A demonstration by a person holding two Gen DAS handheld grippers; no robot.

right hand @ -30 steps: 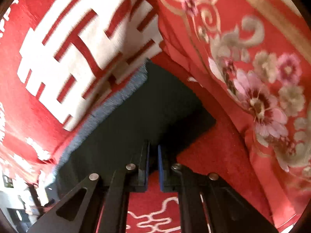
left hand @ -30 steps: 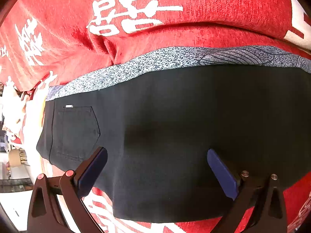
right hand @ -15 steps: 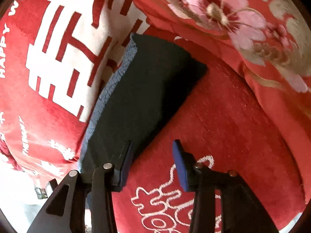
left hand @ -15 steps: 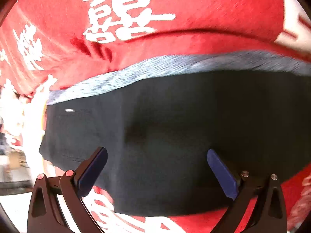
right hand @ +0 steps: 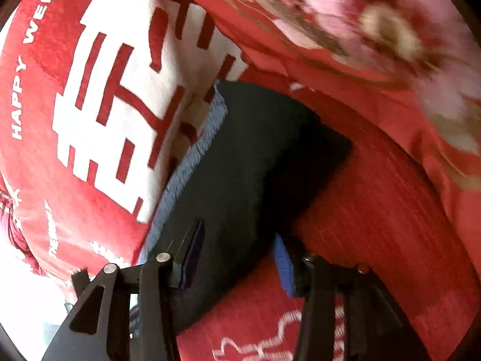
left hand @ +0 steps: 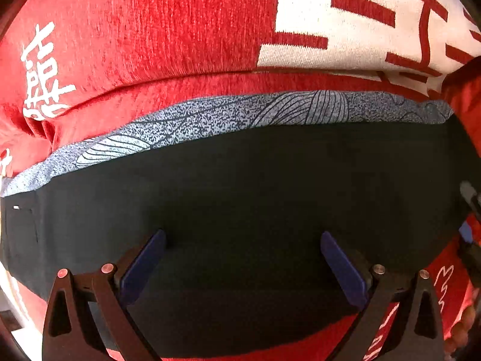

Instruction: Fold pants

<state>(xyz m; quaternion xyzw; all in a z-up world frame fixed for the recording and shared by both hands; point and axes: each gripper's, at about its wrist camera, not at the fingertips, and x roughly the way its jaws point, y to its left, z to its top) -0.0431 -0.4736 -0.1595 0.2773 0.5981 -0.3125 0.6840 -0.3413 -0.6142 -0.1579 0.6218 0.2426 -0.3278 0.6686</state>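
Black pants (left hand: 255,198) lie folded lengthwise on a red bedspread (left hand: 156,30), with a blue-grey patterned strip (left hand: 210,117) along their far edge. My left gripper (left hand: 242,240) points straight down over the middle of the pants, open wide, with nothing pinched. The back pocket (left hand: 21,225) shows at the far left. In the right wrist view the end of the pants (right hand: 255,162) runs away from my right gripper (right hand: 237,240). Its jaws are opening: the left finger is over the black cloth, the right one by the pants' edge, and the pads do not press on it.
The bedspread (right hand: 90,120) carries large white characters and lettering. A red floral quilt (right hand: 360,30) is bunched up beyond the pants' end at the upper right. The bed's edge and a bright floor (right hand: 27,300) show at the lower left. The right gripper's tip (left hand: 466,234) shows at the left view's right edge.
The left gripper has slid sideways along the pants, so the pocket moved to the left edge of its view. The right gripper, shut at the pants' edge, has opened and tilted.
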